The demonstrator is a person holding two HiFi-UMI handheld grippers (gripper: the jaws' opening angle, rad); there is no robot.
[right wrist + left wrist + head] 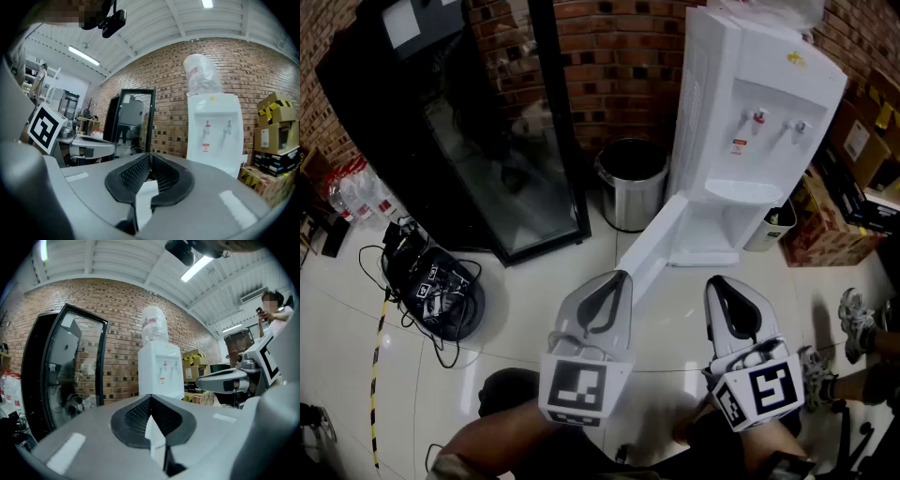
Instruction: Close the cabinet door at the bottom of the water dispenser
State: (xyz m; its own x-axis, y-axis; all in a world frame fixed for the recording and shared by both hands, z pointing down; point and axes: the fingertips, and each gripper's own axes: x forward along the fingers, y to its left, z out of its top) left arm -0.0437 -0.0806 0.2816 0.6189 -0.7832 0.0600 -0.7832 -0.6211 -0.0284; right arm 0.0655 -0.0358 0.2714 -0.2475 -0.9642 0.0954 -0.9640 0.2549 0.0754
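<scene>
The white water dispenser [750,112] stands against the brick wall at the upper right, a bottle on top. Its bottom cabinet door [652,244] hangs open, swung out over the floor towards me. My left gripper [619,277] is held level with its tip just at the door's outer end; whether it touches I cannot tell. The right gripper [719,281] hovers to the right of the door, in front of the dispenser's base. Both pairs of jaws meet at the tips with nothing held. The dispenser [159,371] shows straight ahead in the left gripper view, and the dispenser [214,126] to the right in the right gripper view.
A steel bin [630,183] stands left of the dispenser. A black glass-door fridge [459,122] fills the upper left, with a bag and cables [436,291] on the floor before it. Cardboard boxes [853,150] and a person's shoes [853,314] are at the right.
</scene>
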